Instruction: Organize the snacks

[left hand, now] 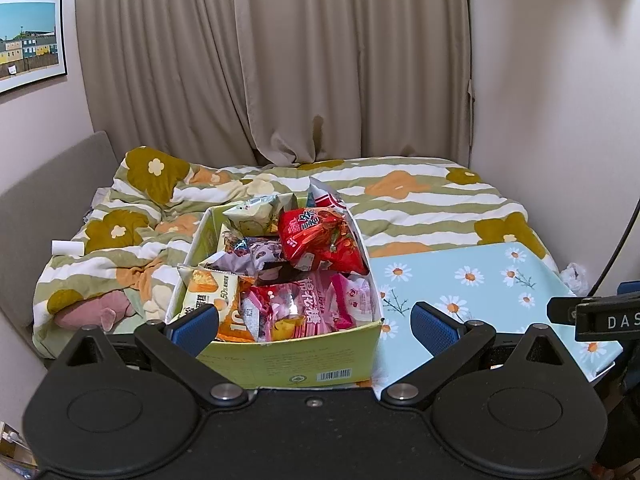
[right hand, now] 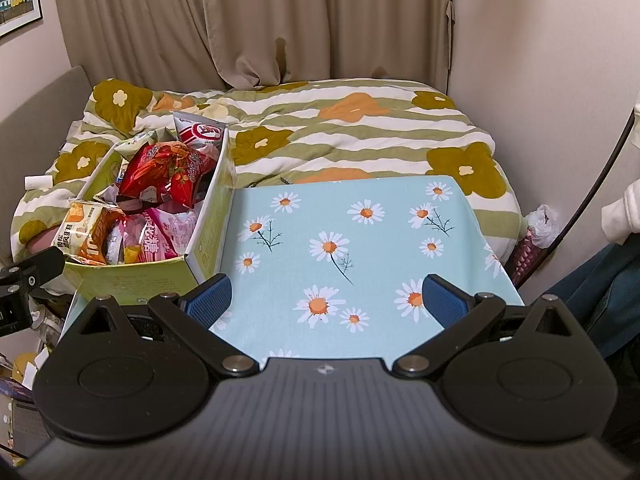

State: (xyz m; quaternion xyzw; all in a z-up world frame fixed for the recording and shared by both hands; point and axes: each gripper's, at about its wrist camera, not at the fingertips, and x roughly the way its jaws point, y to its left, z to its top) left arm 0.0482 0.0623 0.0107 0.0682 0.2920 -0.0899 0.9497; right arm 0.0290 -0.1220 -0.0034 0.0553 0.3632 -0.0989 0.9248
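Note:
A light green cardboard box (left hand: pixel 296 360) stands on the left side of a blue daisy-print table (left hand: pixel 480 280), filled with several snack packets: a red bag (left hand: pixel 320 240) on top, a pink packet (left hand: pixel 312 300) and an orange packet (left hand: pixel 208 292). My left gripper (left hand: pixel 314 326) is open and empty, just in front of the box. The box (right hand: pixel 208 232) also shows at the left of the right wrist view, with the red bag (right hand: pixel 168 172) on top. My right gripper (right hand: pixel 326 300) is open and empty above the table's bare cloth (right hand: pixel 380 240).
A bed with a striped flower quilt (right hand: pixel 360 132) lies behind the table, beige curtains (left hand: pixel 320 60) beyond it. A pink plush toy (left hand: pixel 96 312) lies on the quilt at the left. A person's sleeve and leg (right hand: pixel 616 240) are at the right edge.

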